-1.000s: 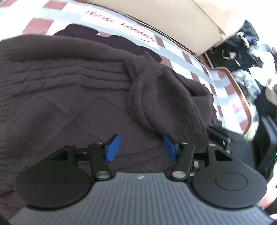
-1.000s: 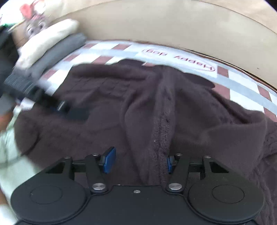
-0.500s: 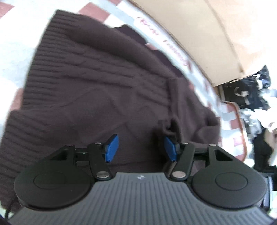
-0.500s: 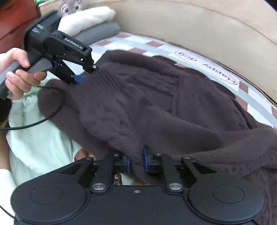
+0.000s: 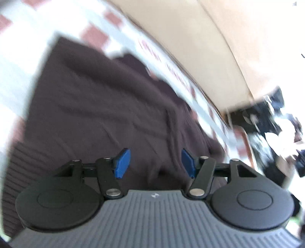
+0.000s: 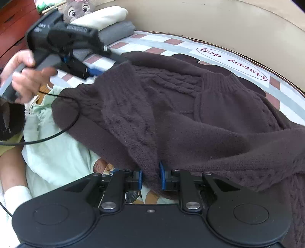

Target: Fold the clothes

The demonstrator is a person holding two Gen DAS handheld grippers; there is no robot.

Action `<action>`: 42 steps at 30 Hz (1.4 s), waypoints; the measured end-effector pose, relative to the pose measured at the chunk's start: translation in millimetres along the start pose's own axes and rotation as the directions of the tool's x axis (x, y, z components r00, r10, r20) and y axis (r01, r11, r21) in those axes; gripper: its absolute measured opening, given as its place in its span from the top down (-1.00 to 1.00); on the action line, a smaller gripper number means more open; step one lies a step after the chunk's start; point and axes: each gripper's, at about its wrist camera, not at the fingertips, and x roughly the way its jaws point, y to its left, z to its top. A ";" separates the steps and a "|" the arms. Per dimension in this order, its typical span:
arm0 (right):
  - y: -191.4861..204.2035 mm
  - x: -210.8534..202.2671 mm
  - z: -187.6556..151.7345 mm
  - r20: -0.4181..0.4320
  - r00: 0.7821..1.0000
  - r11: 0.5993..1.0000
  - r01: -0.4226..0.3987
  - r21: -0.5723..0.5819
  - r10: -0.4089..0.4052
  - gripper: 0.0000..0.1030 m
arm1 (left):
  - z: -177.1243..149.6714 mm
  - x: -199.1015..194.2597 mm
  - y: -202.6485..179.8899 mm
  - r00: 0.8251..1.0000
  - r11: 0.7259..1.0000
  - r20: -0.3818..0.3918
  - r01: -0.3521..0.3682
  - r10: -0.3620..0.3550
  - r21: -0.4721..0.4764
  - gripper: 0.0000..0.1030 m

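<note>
A dark brown cable-knit sweater (image 6: 190, 114) lies spread over the checkered bed sheet (image 6: 171, 45). My right gripper (image 6: 151, 179) pinches a fold of the sweater's near edge between its blue pads, while its jaws are opening slightly. In the right wrist view, a hand holds my left gripper (image 6: 103, 63) at the sweater's far left hem corner. The left wrist view is blurred. There the sweater (image 5: 95, 114) lies under my left gripper (image 5: 155, 165), whose jaws are opening wide with no cloth pressed between the pads.
Folded cream (image 6: 106, 19) and grey clothes (image 6: 118, 31) are stacked at the back left beside a plush toy (image 6: 78, 7). A pale green garment (image 6: 57, 152) lies under the sweater's left edge, crossed by a black cable (image 6: 57, 133). A beige headboard (image 6: 209, 19) borders the bed.
My right gripper closed onto a fold of the sweater's near edge. My left gripper travelled to the sweater's left hem, rolled, and spread its jaws wider.
</note>
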 end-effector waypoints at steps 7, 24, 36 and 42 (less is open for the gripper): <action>13.2 3.7 -0.4 -0.027 0.999 0.994 0.023 -0.111 -0.026 0.55 | -14.9 35.6 1.1 0.987 0.993 -0.129 -0.079 0.090 0.089 -0.36; -157.5 -71.8 -49.7 0.095 0.934 0.700 0.187 0.689 -0.343 -0.26 | -53.9 72.2 -50.0 0.972 0.867 -0.172 -0.057 0.162 0.495 0.82; -213.4 -59.4 -83.1 0.025 0.911 0.557 0.230 0.798 -0.412 -0.24 | -24.2 5.7 -87.9 0.977 0.868 0.088 -0.212 0.193 0.448 0.76; -228.5 -60.8 -75.0 0.067 0.908 0.532 0.181 0.827 -0.413 -0.24 | -14.0 47.8 -30.3 0.952 0.915 -0.062 -0.270 0.301 0.298 0.76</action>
